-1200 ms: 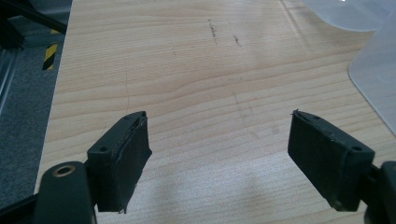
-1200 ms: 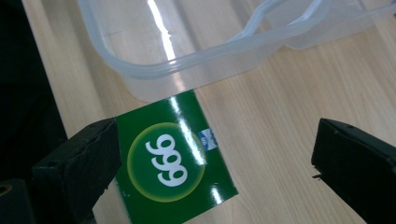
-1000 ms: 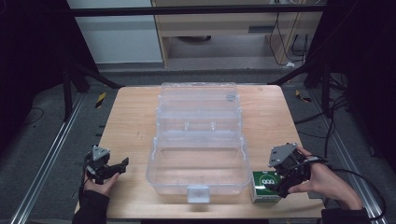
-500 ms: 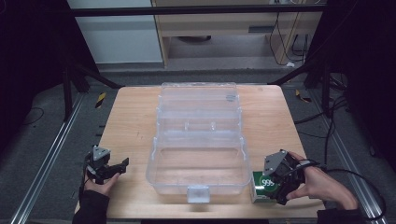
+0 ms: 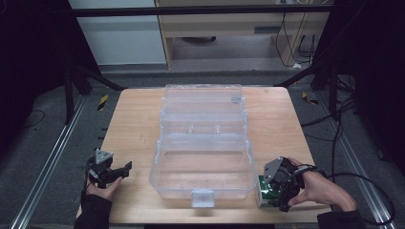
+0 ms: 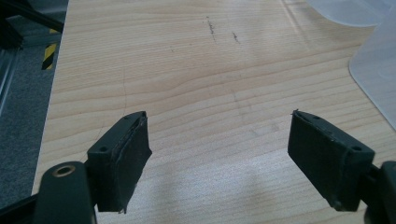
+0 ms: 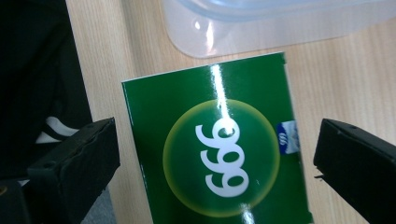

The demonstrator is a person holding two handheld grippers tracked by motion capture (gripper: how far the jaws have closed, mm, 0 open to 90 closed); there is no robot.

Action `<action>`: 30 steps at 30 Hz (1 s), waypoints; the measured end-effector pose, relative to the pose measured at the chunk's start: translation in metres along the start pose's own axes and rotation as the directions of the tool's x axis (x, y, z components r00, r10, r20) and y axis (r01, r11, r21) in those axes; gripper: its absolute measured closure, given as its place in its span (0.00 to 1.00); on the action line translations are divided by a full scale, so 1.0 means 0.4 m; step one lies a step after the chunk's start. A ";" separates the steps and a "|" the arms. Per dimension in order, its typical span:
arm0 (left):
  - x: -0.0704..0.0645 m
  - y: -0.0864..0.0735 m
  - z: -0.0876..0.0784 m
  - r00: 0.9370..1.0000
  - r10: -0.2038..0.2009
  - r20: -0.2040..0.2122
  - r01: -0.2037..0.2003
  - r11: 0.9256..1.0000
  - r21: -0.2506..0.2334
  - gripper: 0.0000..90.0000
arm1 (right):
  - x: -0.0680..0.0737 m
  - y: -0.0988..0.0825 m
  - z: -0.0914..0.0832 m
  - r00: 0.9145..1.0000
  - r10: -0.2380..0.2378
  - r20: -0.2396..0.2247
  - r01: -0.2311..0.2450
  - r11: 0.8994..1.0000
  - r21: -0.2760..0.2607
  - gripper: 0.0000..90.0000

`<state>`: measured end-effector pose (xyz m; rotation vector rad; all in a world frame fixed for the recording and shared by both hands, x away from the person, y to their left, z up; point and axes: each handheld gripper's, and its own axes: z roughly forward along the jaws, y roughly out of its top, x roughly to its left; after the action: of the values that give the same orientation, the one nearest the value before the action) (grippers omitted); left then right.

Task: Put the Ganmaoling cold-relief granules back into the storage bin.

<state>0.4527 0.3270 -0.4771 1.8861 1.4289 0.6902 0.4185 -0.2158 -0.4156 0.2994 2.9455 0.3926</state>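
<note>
A clear plastic box (image 5: pixel 203 167) with its lid folded back lies open in the middle of the wooden table (image 5: pixel 138 124). A small green carton (image 7: pixel 219 154) printed with white digits lies flat by the box's near right corner. My right gripper (image 5: pixel 281 187) hovers directly over the green carton (image 5: pixel 264 190), jaws open and straddling it, one on each side, not touching. My left gripper (image 5: pixel 114 172) rests at the table's near left, open, with bare wood between its pads (image 6: pixel 126 154).
The box's rounded corner (image 7: pixel 280 28) lies just beyond the carton, and its edge (image 6: pixel 378 70) sits to the right of the left gripper. The table's front edge is close to both hands. Dark floor and metal rails (image 5: pixel 52 157) flank the table.
My right gripper has moved toward the near edge and lowered over the green carton, now covering most of it from above. The left gripper has stayed still.
</note>
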 end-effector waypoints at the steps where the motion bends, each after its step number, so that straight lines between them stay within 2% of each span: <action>1: 0.000 0.000 0.000 1.000 0.000 0.000 0.000 1.000 0.000 0.22 | -0.001 0.000 0.005 1.000 0.002 -0.002 -0.002 1.000 0.004 0.01; 12: 0.001 0.000 0.001 1.000 0.001 0.000 -0.001 1.000 0.002 0.22 | -0.013 -0.002 0.053 0.999 -0.014 -0.039 0.015 0.999 0.049 0.04; 21: 0.001 0.000 0.000 1.000 0.001 0.000 -0.001 1.000 0.002 0.22 | -0.019 -0.005 0.069 0.998 -0.020 -0.060 0.024 0.998 0.060 0.08; 28: 0.001 0.000 0.000 1.000 0.002 -0.001 -0.002 1.000 0.002 0.23 | -0.022 -0.009 0.064 0.997 -0.001 -0.071 0.005 0.998 0.055 0.13; 30: 0.001 0.000 0.000 1.000 0.003 0.000 -0.003 1.000 0.003 0.23 | -0.026 -0.015 0.058 0.997 0.022 -0.077 -0.018 0.999 0.050 0.16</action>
<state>0.4527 0.3274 -0.4772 1.8906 1.4283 0.6902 0.4318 -0.2180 -0.4378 0.3273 3.0342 0.3418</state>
